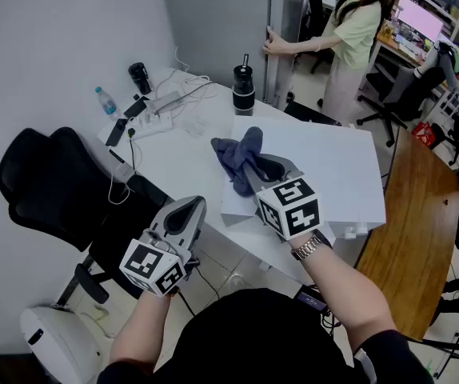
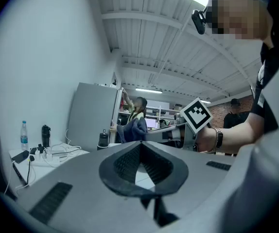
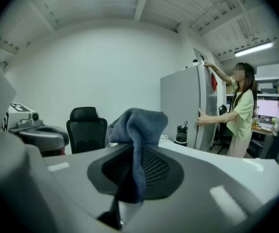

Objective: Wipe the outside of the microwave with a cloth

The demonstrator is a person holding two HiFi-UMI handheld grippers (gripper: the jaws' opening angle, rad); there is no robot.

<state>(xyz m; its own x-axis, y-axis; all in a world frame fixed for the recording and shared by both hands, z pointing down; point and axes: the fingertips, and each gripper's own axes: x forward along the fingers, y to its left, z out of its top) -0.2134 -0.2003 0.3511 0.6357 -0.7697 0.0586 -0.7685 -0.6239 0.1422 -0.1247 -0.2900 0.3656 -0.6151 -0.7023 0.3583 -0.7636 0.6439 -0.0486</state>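
Right tool (image 1: 253, 169) clamped on blue-grey cloth (image 1: 236, 152), bunched over the near-left corner of a white box (image 1: 325, 162), presumably the microwave; its top stretched away rightward from that tool; left tool (image 1: 188, 213) closed, empty, farther, off the near edge of the tabletop (image 1: 181, 146).

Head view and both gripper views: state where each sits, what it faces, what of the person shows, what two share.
Head view: on the person's head, steeply down at the white table; both forearms, left gripper, right gripper show.
Left gripper view: on the left gripper, level along shut jaws; right wrist and torso show.
Right gripper view: on the right gripper, along jaws shut on the cloth; own body unseen.
Shared: both gripper views show the black tumbler.
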